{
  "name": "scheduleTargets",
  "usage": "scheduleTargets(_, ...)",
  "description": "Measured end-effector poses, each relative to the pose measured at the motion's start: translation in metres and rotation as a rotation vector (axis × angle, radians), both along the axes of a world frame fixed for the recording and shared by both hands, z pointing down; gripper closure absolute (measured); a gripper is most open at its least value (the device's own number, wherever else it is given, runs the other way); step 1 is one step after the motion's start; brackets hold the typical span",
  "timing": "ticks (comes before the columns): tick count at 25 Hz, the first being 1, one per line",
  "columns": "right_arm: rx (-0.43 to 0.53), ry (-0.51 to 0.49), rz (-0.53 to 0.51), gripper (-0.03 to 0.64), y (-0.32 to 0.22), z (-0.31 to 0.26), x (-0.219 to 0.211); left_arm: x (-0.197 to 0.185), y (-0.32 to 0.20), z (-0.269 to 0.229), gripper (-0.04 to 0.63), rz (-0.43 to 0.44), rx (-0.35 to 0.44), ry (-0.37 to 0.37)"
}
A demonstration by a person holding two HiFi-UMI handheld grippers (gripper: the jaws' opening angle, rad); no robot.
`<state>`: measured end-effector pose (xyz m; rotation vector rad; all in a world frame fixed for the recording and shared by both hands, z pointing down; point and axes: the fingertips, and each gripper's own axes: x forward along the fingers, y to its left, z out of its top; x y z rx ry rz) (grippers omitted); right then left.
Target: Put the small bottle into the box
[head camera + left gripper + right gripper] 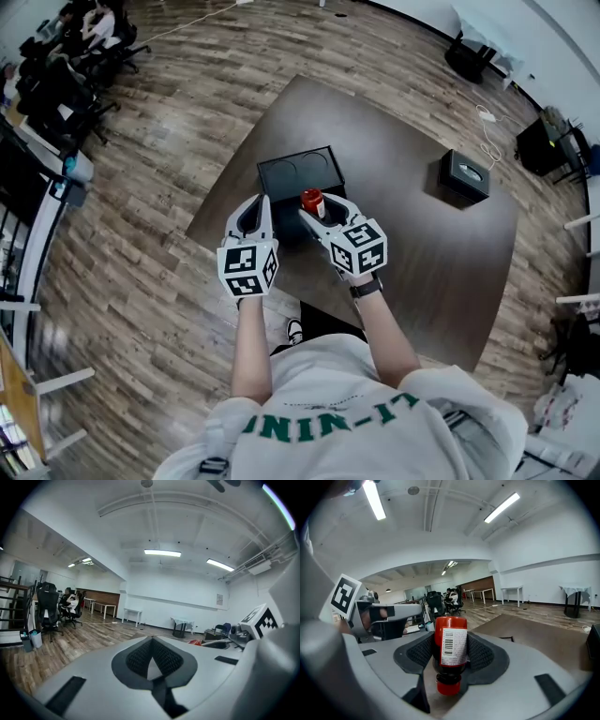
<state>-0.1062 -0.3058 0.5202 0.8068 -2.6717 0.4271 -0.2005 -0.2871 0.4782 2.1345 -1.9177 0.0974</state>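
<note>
A small red bottle (311, 200) with a white barcode label (453, 647) sits between the pads of my right gripper (315, 210), which is shut on it. In the right gripper view the bottle (450, 639) has its red cap pointing toward the camera. It hangs just right of the near edge of the black box (300, 172), which stands open on the brown table (412, 253) and shows two round recesses inside. My left gripper (254, 212) is beside the box's near left corner. Its jaws (152, 656) meet with nothing between them.
A second black box (464, 175) lies on the table at the far right. Wooden floor surrounds the table. Office chairs with seated people (80, 47) stand at the far left, and dark bags and a cable (487, 131) lie beyond the table's right side.
</note>
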Motion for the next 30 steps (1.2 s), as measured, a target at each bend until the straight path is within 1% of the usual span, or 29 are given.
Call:
scheduleTargets(4, -0.018, 0.089, -0.073, 0.39, -0.018, 0.035, -0.007, -0.004, -0.017, 0.022, 0.583, -0.008, -0.036, 0.01)
scheduleTargets(8, -0.023, 0.211, -0.177, 0.39, -0.032, 0.074, -0.014, -0.011, -0.032, 0.046, 0.583, -0.024, -0.072, 0.022)
scheduleTargets(13, -0.019, 0.378, -0.325, 0.388, -0.042, 0.126, -0.02, -0.014, -0.043, 0.074, 0.583, -0.035, -0.114, 0.036)
scheduleTargets(16, -0.001, 0.494, -0.433, 0.388, -0.043, 0.157, -0.022, -0.016, -0.049, 0.088, 0.583, -0.042, -0.137, 0.041)
scheduleTargets(19, 0.018, 0.588, -0.531, 0.388, -0.044, 0.184, -0.021, -0.016, -0.053, 0.099, 0.583, -0.047, -0.153, 0.044)
scheduleTargets(26, 0.009, 0.737, -0.704, 0.385, -0.04, 0.23, -0.022, -0.021, -0.055, 0.124, 0.583, -0.06, -0.197, 0.061)
scheduleTargets(30, 0.043, 0.821, -0.771, 0.385, -0.044, 0.246, -0.018, -0.02, -0.053, 0.137, 0.583, -0.077, -0.223, 0.057)
